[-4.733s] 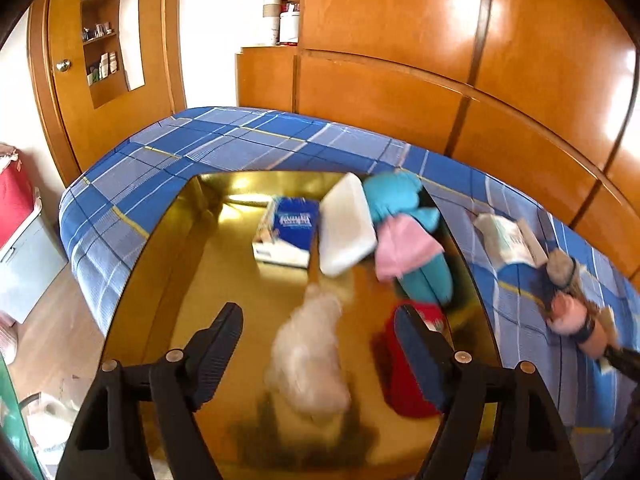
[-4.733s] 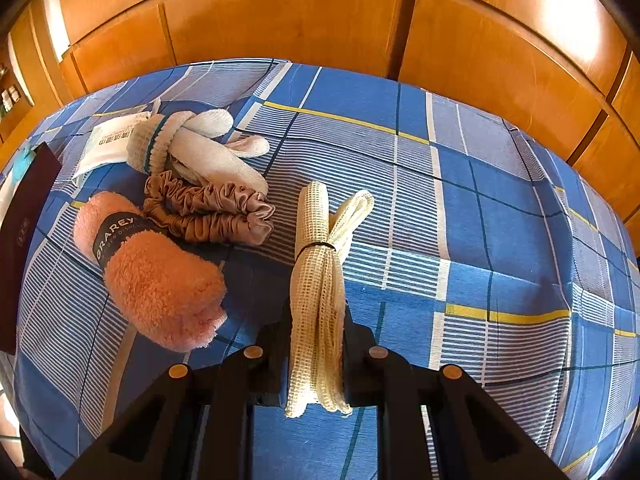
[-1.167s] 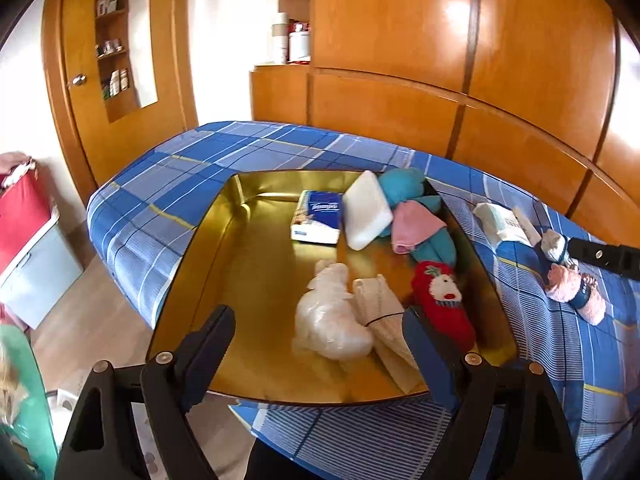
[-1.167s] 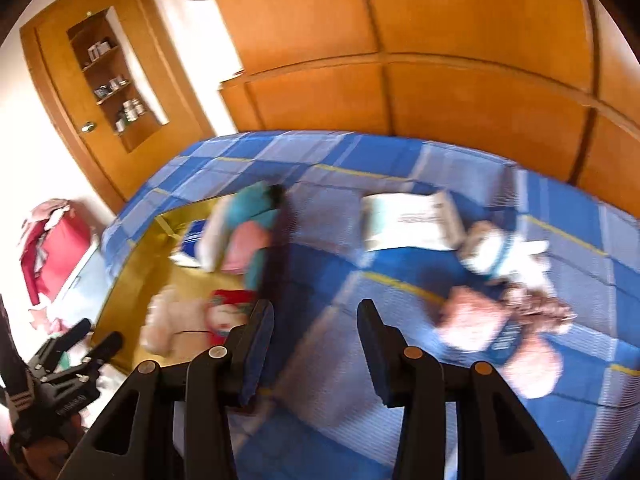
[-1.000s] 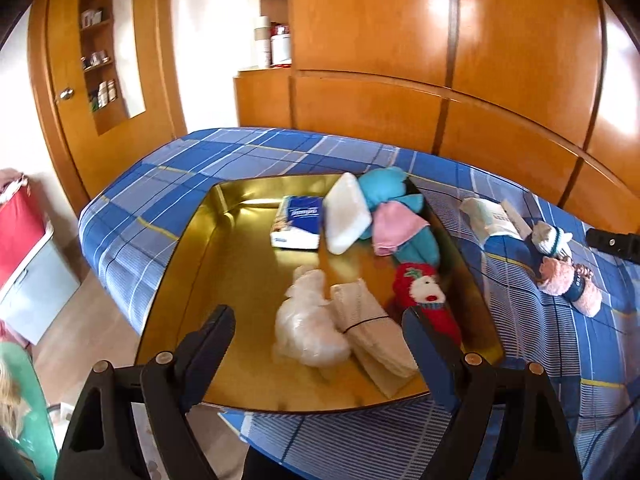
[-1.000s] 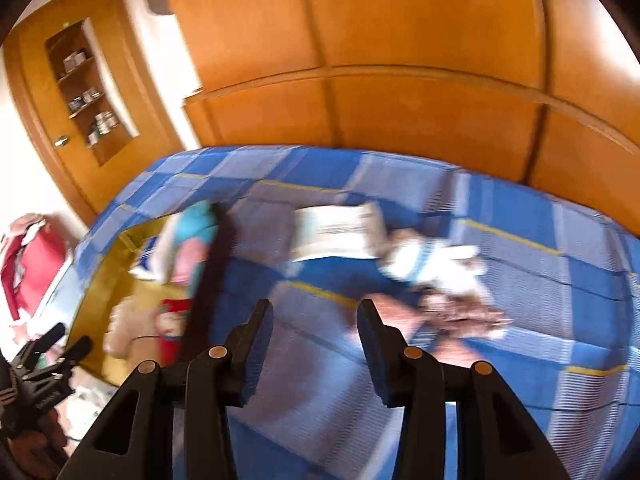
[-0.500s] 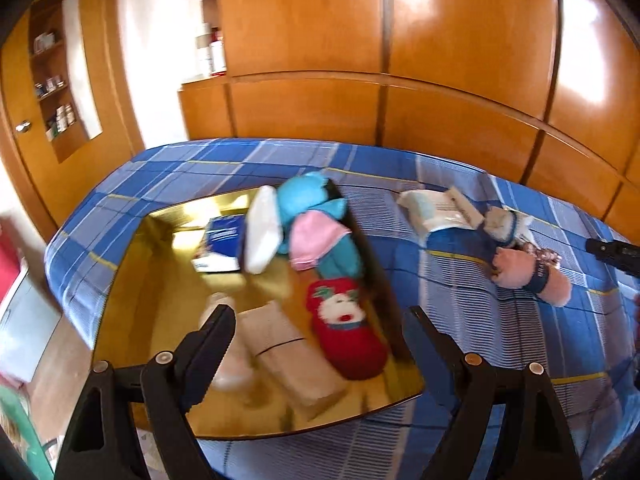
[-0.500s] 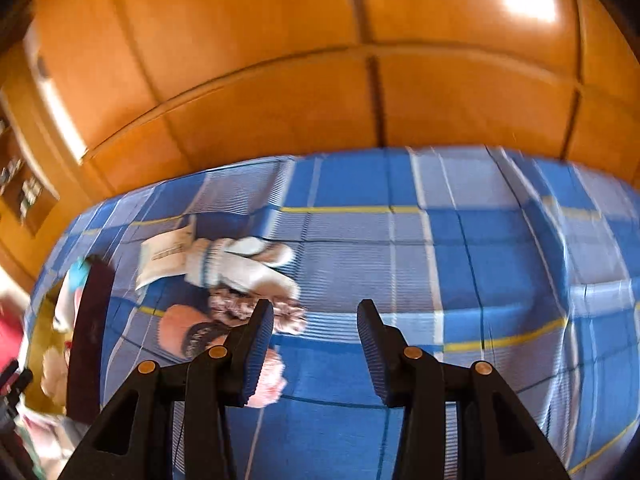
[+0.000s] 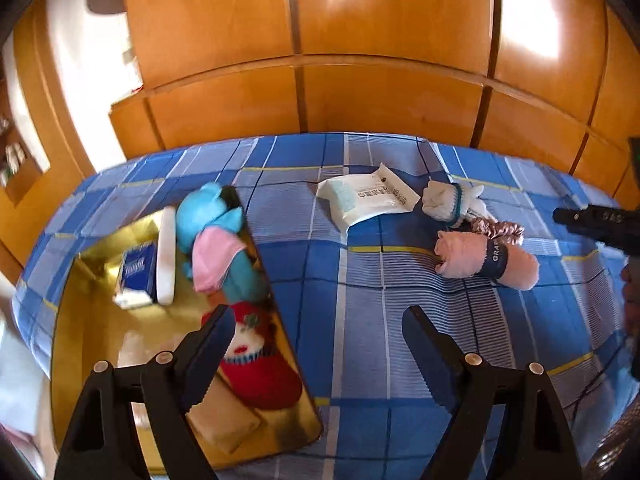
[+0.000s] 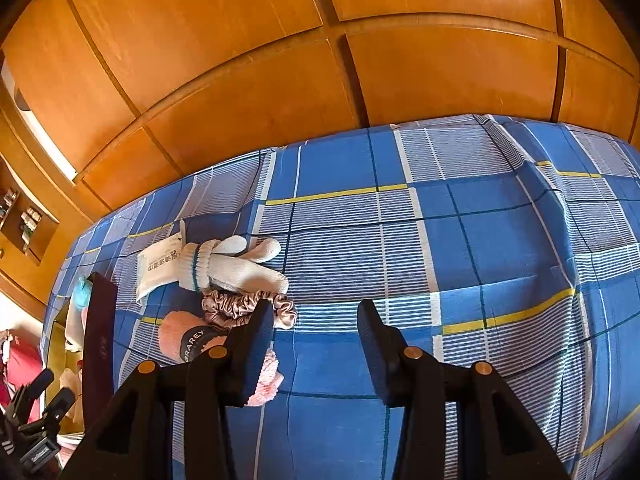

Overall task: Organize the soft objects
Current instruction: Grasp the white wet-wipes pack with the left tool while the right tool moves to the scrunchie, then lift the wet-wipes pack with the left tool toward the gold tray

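Note:
A gold tray (image 9: 92, 344) on the blue checked bed holds a teal plush (image 9: 208, 216), a pink cloth, a red knit toy (image 9: 256, 368), a tissue pack and a beige roll. On the bedspread lie a pink rolled towel (image 9: 488, 258), a mauve scrunchie (image 9: 500, 232), white gloves (image 9: 448, 200) and a white packet (image 9: 368, 196). My left gripper (image 9: 320, 344) hangs open and empty over the tray's right rim. Over bare bedspread, my right gripper (image 10: 316, 334) stands open and empty, just right of the towel (image 10: 188, 340), scrunchie (image 10: 240, 306) and gloves (image 10: 236, 266).
Wooden panelled wall (image 10: 320, 60) runs behind the bed. The tray's dark side wall (image 10: 100, 340) stands at the left of the right wrist view. A red item and a wall shelf sit off the bed's left end. Bedspread (image 10: 500, 260) to the right is bare.
The left wrist view has swung right, from the tray toward the loose items on the bedspread. The right gripper has swept right from the tray and stopped beside the towel, scrunchie and gloves.

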Demonstrator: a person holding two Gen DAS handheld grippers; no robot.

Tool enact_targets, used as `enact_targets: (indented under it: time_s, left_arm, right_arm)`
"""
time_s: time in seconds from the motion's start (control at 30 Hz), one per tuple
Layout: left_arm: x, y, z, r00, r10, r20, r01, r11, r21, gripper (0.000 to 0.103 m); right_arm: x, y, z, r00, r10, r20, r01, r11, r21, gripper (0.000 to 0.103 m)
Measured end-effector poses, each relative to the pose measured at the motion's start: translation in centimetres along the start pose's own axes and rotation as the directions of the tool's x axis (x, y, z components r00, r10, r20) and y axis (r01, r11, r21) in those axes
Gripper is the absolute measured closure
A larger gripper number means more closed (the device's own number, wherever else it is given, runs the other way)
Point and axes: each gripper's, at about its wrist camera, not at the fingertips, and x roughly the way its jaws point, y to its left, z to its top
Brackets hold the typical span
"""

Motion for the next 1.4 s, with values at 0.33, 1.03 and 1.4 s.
enact_targets:
  time_s: [0.33,1.03,1.4]
  left_arm:
    - [4.4,-2.5,4.4,0.998,0.006,-0.057,0.0,0.994,0.106,0.017]
    - [19.6,-6.9,12.9,0.963,0.038,-0.266,0.127,0.809,0.574,0.0]
    - [22.1,-6.7,14.2,0.934,-0.103,-0.343,0.284,0.797,0.534,0.033]
  right_arm:
    - [-0.3,0.1,0.1,0.999,0.032,-0.006,-0.032,0.999,0.013,0.059]
    - [0.4,-0.3,0.3,0.993,0.091,-0.073,-0.087,0.995,0.051,0.059]
    - [1.1,-0.6,0.2,0.99,0.091,-0.104,-0.084,0.994,0.07,0.059]
